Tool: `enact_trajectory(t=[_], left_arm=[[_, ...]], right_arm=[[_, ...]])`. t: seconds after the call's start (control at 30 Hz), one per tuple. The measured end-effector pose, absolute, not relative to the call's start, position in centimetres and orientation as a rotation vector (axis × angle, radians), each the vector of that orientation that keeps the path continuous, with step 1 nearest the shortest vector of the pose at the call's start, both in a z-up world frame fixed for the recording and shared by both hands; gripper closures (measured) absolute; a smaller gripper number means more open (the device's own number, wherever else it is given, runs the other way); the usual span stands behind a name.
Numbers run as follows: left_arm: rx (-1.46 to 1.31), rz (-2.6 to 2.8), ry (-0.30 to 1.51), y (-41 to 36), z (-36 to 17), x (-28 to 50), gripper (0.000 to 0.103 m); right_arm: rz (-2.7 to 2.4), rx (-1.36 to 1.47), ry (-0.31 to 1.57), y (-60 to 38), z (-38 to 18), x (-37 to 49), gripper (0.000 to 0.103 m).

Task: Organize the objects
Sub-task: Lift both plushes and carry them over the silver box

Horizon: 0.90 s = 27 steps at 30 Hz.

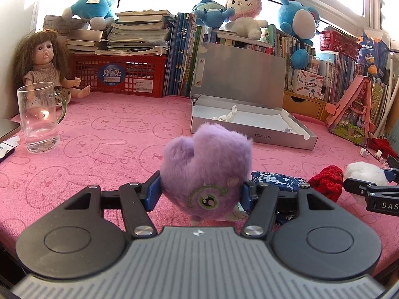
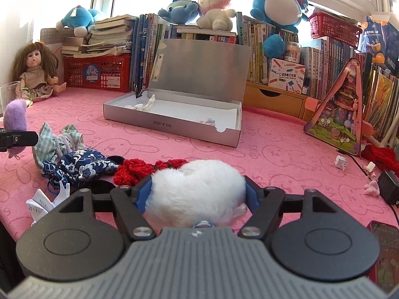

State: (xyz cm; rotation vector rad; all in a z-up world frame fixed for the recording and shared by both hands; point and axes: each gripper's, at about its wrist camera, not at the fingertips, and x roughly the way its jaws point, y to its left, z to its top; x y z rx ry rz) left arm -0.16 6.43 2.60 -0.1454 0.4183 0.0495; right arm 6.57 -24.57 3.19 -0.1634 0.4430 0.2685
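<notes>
The left hand-held gripper point(image 1: 200, 194) was pinching a purple plush toy point(image 1: 207, 169) between its two blue pads, one pad on each side of the toy. The toy stood up between the fingers and rose above them, over the pink tabletop point(image 1: 99, 134). The right hand-held gripper point(image 2: 197, 194) was pinching a white fluffy ball point(image 2: 197, 189) in the same way, with the ball filling the gap between the pads and reaching back toward the camera.

Just beyond the white ball, a red knitted piece point(image 2: 139, 172) lay on the tabletop. To its left lay a dark blue pouch with white flowers point(image 2: 82, 167), and a checked cloth point(image 2: 54, 142) was behind the pouch. At the near left edge there were folded white papers point(image 2: 42, 204).

Farther on, in the middle of the tabletop, an open grey box point(image 2: 172, 124) stood with its lid upright, and some white scraps lay inside it. In the left wrist view a glass mug point(image 1: 41, 117) stood at the left, well apart from the box.

At the back, a doll point(image 2: 35, 72) sat in the left corner beside a red crate point(image 2: 99, 74). Books and plush animals filled the far side under the window.
</notes>
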Motion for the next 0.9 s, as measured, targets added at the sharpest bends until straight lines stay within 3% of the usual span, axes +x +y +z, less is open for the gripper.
enact_trajectory(t=[0.9], left_arm=[[-0.121,0.057,0.422,7.1,6.6,7.5,0.037]], right_arm=[[0.143,-0.057,0.470,-26.6,6.7,12.8,0.029]])
